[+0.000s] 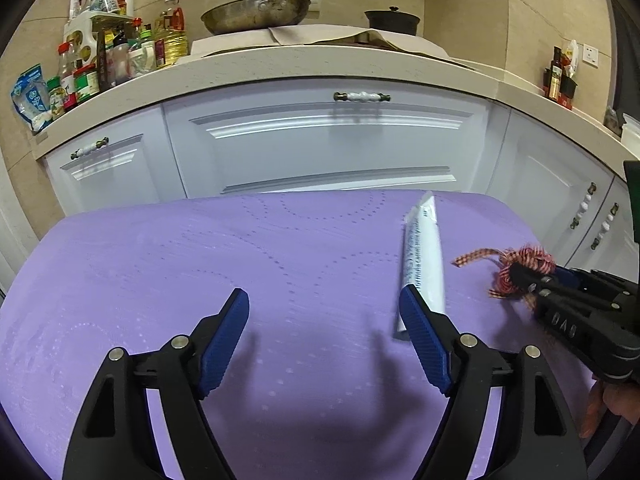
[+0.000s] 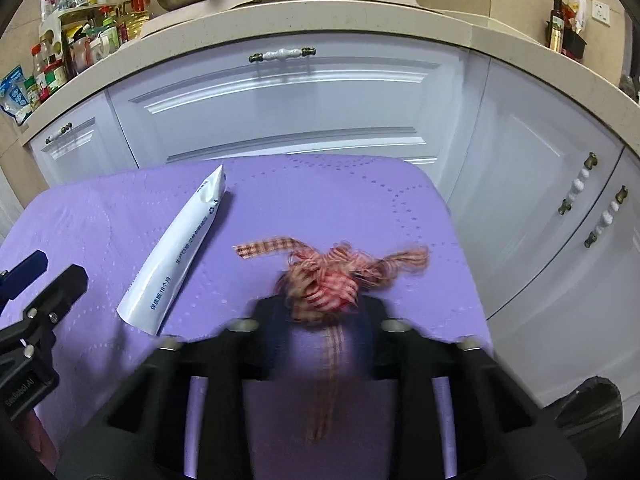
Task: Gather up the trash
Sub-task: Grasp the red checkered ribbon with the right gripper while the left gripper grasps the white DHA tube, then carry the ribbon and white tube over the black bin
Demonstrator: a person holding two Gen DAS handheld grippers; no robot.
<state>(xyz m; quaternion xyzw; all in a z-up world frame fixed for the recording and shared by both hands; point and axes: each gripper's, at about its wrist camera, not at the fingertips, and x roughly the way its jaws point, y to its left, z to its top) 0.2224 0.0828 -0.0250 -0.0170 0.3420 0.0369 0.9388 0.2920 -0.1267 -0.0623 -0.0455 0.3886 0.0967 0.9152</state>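
The checked ribbon bundle (image 2: 328, 276) lies on the purple table (image 2: 100, 216) toward its right side, and the right tool (image 2: 326, 312) is pinched nearly shut on its knotted middle. It looks light, soft and floppy, so the knot is likely the surest place to hold; its loose tails will dangle. Just left lies a white plastic wrapper (image 1: 424, 256), probably thin, light and slippery, best nipped across its flat width. The left tool (image 1: 324, 328) hangs wide open and empty, its right pad beside the wrapper's near end. Both tools tilt downward toward the table.
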